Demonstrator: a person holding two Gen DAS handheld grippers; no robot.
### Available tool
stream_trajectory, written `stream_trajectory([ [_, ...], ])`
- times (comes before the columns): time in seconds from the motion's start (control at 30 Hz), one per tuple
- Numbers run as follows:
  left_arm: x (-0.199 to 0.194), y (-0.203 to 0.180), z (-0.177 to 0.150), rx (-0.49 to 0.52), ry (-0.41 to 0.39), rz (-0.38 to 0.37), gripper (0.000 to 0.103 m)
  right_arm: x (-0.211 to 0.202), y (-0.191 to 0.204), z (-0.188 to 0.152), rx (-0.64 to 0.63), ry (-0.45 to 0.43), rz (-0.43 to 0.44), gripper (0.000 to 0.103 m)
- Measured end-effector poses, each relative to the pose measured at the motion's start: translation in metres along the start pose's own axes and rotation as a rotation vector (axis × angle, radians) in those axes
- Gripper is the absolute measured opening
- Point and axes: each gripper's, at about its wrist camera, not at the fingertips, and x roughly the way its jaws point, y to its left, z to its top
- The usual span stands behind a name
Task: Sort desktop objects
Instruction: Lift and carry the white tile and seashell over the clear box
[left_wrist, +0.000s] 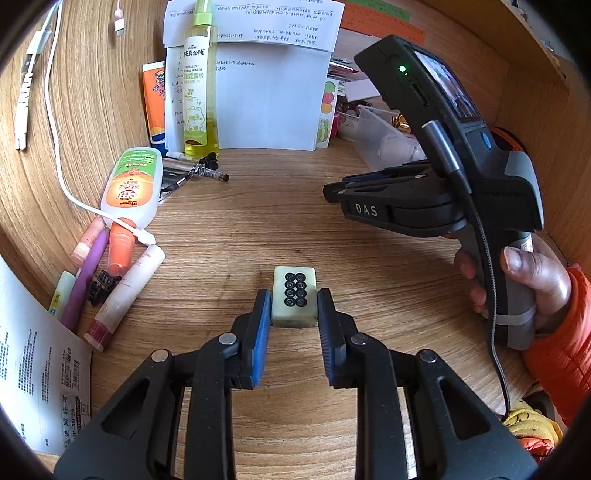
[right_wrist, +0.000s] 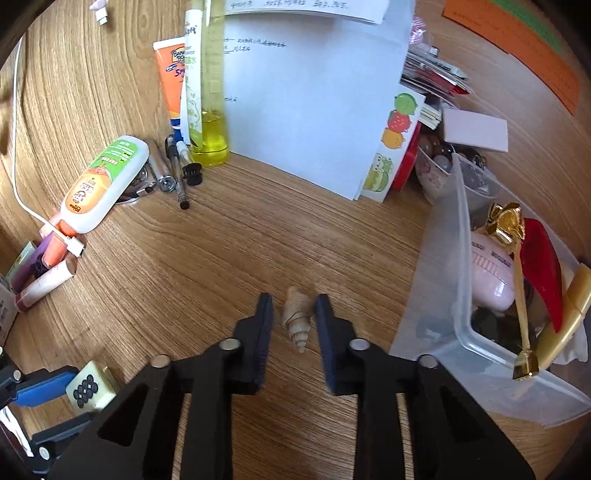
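A mahjong tile (left_wrist: 294, 301) is clamped between the blue pads of the left gripper (left_wrist: 294, 310), just above the wooden desk (left_wrist: 258, 221). A small spiral shell (right_wrist: 297, 318) is pinched by the right gripper (right_wrist: 294, 314), its tip pointing back toward the camera. Taking the tile as landmark: the shell sits off to its right, and further right a clear bin (right_wrist: 458, 258) is seen, stuffed with a gold pen, a pink case and red bits. Left of the tile, tubes and a white bottle (left_wrist: 131, 186) are piled up. Behind it, a yellow spray bottle (left_wrist: 199, 92) stands against white papers (left_wrist: 273, 92).
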Motion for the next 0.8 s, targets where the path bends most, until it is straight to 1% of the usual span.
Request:
stream_trajectory([
  [0.07, 0.001, 0.001, 0.0, -0.004, 0.003, 0.004, 0.024, 0.0, 0.003, 0.001, -0.008, -0.002, -0.005, 0.016],
  [0.17, 0.002, 0.001, 0.0, -0.004, 0.003, 0.01, 0.024, -0.004, 0.003, -0.001, 0.004, -0.006, 0.034, 0.016],
  [0.33, 0.005, -0.002, 0.004, -0.005, 0.008, 0.016, 0.024, -0.028, -0.006, -0.003, 0.041, -0.056, 0.074, 0.016],
  [0.47, 0.01, -0.003, 0.008, -0.007, 0.009, 0.027, 0.024, -0.052, -0.013, -0.01, 0.048, -0.098, 0.081, 0.016],
  [0.6, 0.011, -0.005, 0.01, -0.029, 0.01, 0.041, 0.024, -0.077, -0.031, -0.019, 0.075, -0.139, 0.081, 0.016],
  [0.67, 0.01, -0.006, 0.012, -0.052, 0.014, 0.0, 0.024, -0.085, -0.041, -0.021, 0.088, -0.155, 0.075, 0.016],
  [0.77, 0.006, -0.015, 0.019, -0.043, -0.002, 0.004, 0.024, -0.099, -0.059, -0.027, 0.117, -0.18, 0.065, 0.016],
  [0.8, 0.004, -0.02, 0.022, -0.04, -0.009, -0.004, 0.024, -0.105, -0.067, -0.03, 0.128, -0.188, 0.064, 0.016],
])
